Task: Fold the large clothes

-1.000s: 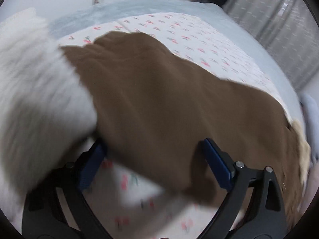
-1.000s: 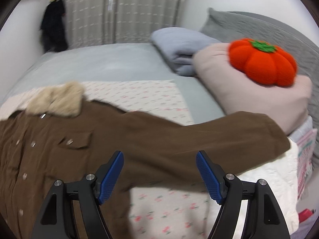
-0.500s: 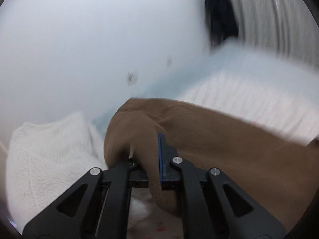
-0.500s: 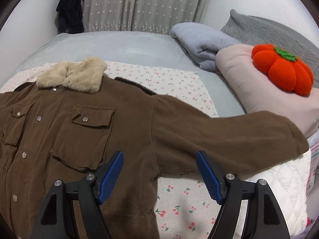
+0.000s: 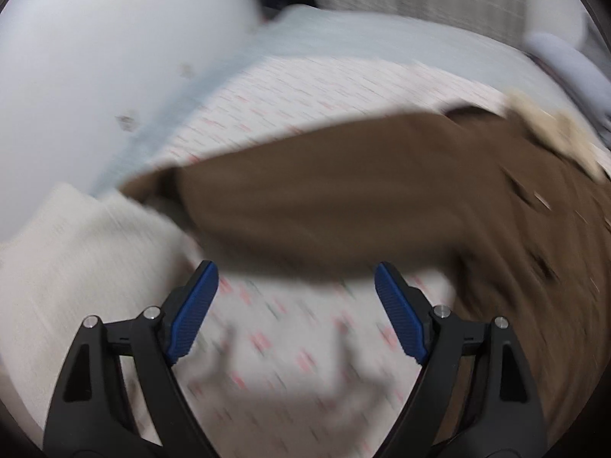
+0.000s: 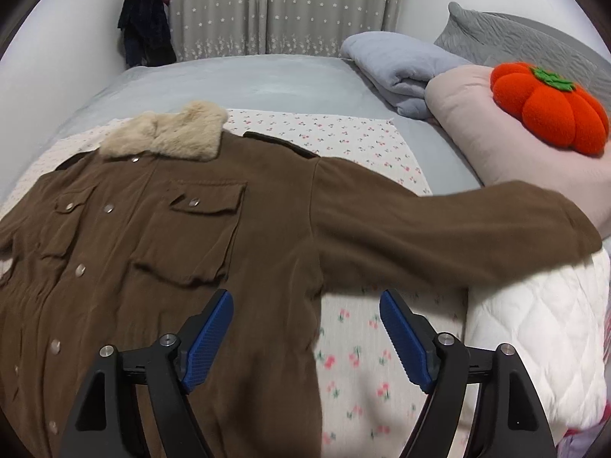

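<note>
Brown jacket [image 6: 198,252] lay flat on floral sheet [image 6: 355,362] (left view blurred). Left gripper [image 5: 296,305] and right gripper [image 6: 305,328] both gaped wide, holding nothing.

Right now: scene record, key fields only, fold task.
garment: brown jacket, front up, spread flat
collar: beige fur collar
sleeve: sleeve stretched toward the pink pillow
surface: floral sheet on the bed
left gripper: open, empty, view blurred
right gripper: open, empty, over the jacket's side edge
extras: orange pumpkin plush on the pillow
</note>
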`<state>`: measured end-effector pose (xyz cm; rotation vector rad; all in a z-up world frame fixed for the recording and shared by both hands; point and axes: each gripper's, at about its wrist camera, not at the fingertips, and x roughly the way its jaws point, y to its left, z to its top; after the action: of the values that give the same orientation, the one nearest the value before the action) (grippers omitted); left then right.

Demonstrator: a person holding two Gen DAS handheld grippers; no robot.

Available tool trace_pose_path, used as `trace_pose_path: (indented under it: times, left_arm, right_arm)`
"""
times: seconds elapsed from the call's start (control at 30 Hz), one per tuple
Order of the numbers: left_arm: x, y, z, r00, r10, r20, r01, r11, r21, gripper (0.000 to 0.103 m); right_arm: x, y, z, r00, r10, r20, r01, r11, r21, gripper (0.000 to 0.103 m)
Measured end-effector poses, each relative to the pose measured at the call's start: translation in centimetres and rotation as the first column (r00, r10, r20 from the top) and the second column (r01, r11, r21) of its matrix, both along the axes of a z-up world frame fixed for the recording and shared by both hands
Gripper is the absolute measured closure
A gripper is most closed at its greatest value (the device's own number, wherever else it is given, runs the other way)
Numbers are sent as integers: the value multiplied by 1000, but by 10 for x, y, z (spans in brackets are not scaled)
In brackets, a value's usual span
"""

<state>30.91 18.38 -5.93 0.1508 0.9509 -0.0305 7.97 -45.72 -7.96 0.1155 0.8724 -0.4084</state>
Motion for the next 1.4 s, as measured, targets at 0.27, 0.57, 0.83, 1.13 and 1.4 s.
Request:
trace_pose_path:
  times: [0.27,0.57,0.83,1.13,1.4]
  left_arm:
    - [-103,-6,-30,947,-278,-163,204,909,-364,19]
    - [-169,4,-66,872,-432,-228,234,779,-582,19]
    - [-211,-4,-68,838,-509,-195,247,673,-697,44]
    - [-227,-2,-18,913,-373,-168,178,733,-656,96]
    - [-217,-13,-84,908,-267,-323,80,866,-494,95]
  right_arm:
    - [-71,18,-29,994,96,-60,-85,984,156,19]
    - [-142,0,-85,990,139,-11,-113,845,522,22]
    - [-170,16,-116,981,176,81,-178,654,736,37]
    - [-195,22,-62,990,60,125,-129,731,670,97]
    - [-191,8,-100,989,-8,-148,83,855,512,97]
